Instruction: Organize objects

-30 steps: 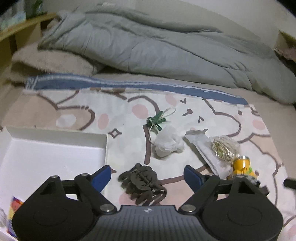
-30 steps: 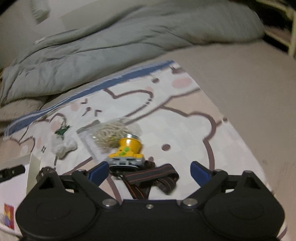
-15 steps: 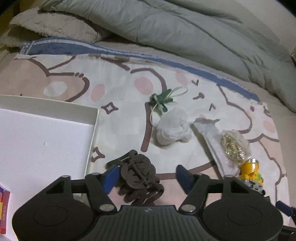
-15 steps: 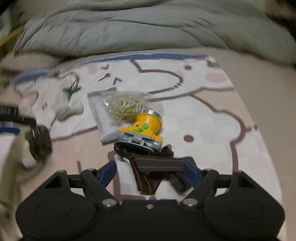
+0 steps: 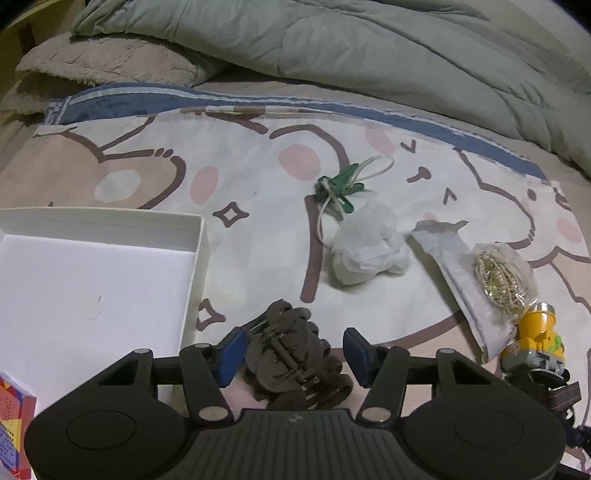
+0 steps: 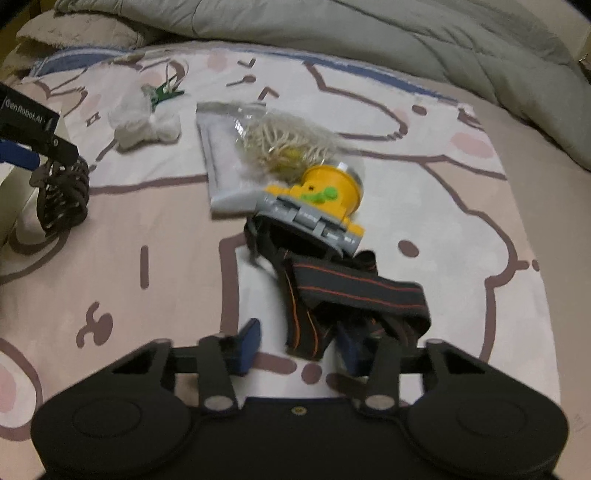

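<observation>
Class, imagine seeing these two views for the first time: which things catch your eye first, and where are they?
The yellow headlamp lies mid-bed against a clear bag of rubber bands, with its black strap running into the right gripper. A brown hair claw sits between the left gripper fingers, beside the white box.

This is a bedroom in a home, and the working surface is a bed. A rumpled grey duvet [image 5: 369, 48] is heaped along the far side, with a fuzzy beige blanket [image 5: 110, 66] bunched beside it. Under them lies a sheet [image 5: 240, 177] printed with cartoon bears and edged with a blue band (the sort of print made for home bedding, not a workplace). A strip of pale wooden furniture [image 5: 22, 26] shows at the far left corner. Small household odds and ends lie scattered on the sheet: a hair claw [image 5: 295, 362], a yellow headlamp [image 6: 325, 199] with its strap, green pegs [image 5: 340, 188], and a white box [image 5: 110, 258].
</observation>
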`<state>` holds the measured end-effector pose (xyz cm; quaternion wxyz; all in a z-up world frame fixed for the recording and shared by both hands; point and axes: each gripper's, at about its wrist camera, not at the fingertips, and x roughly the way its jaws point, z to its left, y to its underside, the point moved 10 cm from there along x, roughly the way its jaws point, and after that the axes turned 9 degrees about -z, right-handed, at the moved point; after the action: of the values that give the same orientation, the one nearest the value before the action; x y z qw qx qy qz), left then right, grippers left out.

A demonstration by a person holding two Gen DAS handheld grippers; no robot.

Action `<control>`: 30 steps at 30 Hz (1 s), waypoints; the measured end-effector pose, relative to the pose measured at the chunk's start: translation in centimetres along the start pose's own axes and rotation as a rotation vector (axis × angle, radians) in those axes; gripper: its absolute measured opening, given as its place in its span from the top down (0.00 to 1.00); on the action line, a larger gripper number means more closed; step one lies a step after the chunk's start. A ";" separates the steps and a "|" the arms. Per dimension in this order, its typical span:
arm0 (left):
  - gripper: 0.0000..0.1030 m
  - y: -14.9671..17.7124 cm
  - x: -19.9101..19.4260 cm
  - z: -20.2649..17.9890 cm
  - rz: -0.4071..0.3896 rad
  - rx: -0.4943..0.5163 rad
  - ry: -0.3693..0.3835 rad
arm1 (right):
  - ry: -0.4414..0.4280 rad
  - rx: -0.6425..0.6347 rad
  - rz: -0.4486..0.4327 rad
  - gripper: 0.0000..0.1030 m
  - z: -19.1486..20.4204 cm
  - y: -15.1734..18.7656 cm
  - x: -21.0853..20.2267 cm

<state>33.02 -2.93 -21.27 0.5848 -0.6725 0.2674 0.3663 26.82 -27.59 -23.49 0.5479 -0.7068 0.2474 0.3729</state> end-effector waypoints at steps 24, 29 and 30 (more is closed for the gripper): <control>0.54 0.8 -0.7 -0.5 0.007 0.065 0.020 | -0.237 0.221 0.043 0.98 1.7 -0.2 -5.6; 0.54 2.2 -3.0 -0.8 0.003 0.159 0.066 | -0.274 0.226 0.069 0.98 2.0 1.5 -6.7; 0.54 2.5 -3.5 -0.8 0.004 0.172 0.078 | -0.277 0.224 0.074 0.98 2.1 1.9 -6.9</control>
<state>29.08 -4.38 -19.87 0.6288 -0.6329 0.3220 0.3167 20.73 -26.51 -19.33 0.6380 -0.5737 0.2353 0.4566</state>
